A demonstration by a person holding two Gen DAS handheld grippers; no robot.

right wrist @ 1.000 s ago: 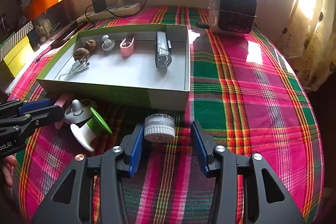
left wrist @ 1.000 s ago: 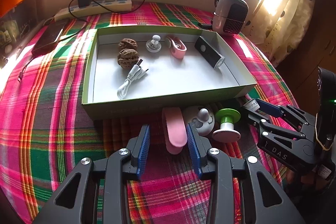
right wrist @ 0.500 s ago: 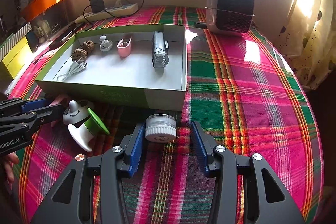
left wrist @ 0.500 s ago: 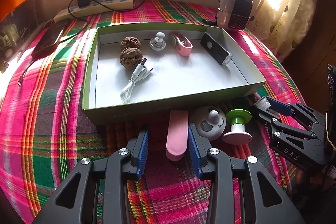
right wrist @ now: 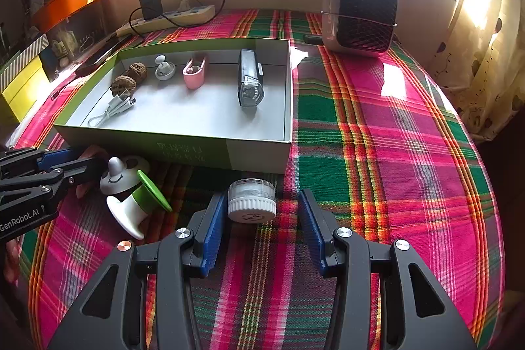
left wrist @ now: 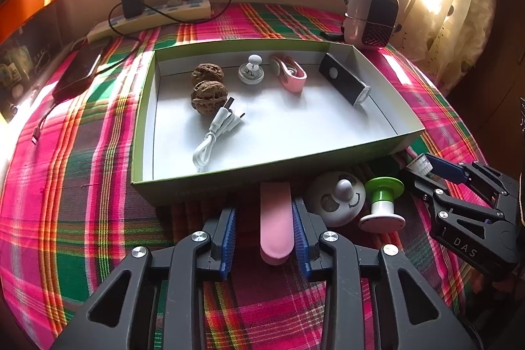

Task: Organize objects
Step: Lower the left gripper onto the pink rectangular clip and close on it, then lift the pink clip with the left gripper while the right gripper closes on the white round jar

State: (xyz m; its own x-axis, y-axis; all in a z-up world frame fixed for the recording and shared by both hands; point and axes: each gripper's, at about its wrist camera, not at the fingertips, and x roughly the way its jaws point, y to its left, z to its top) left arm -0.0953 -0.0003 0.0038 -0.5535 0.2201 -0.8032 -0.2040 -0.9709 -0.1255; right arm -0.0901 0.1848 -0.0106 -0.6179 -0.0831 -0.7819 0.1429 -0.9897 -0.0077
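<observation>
A green-walled box (left wrist: pixel 144 107) (right wrist: pixel 203 150) on the plaid cloth holds two walnuts (left wrist: pixel 208 94), a white cable (left wrist: pixel 216 130), a white knob (left wrist: pixel 251 72), a pink clip (left wrist: pixel 290 74) and a black flashlight (left wrist: pixel 344 82). My left gripper (left wrist: pixel 264 235) is open around a flat pink piece (left wrist: pixel 275 222) lying in front of the box, its right pad close against it. My right gripper (right wrist: pixel 259 222) is open around a small white-capped jar (right wrist: pixel 252 200), whose side is near the left pad. A white smiley disc (left wrist: pixel 338 197) and a green-white spool (left wrist: pixel 382 202) lie between the grippers.
A small heater (right wrist: pixel 361 18) stands at the back right. A power strip with a charger (left wrist: pixel 151 15) and a phone (left wrist: pixel 82 71) lie at the back left. A curtain (right wrist: pixel 485 54) hangs on the right. Shelves with clutter (right wrist: pixel 49 31) stand at the left.
Both grippers have moved slightly forward over the cloth. The pink piece now lies straighter and deeper between my left fingers. The jar sits a little deeper between my right fingers.
</observation>
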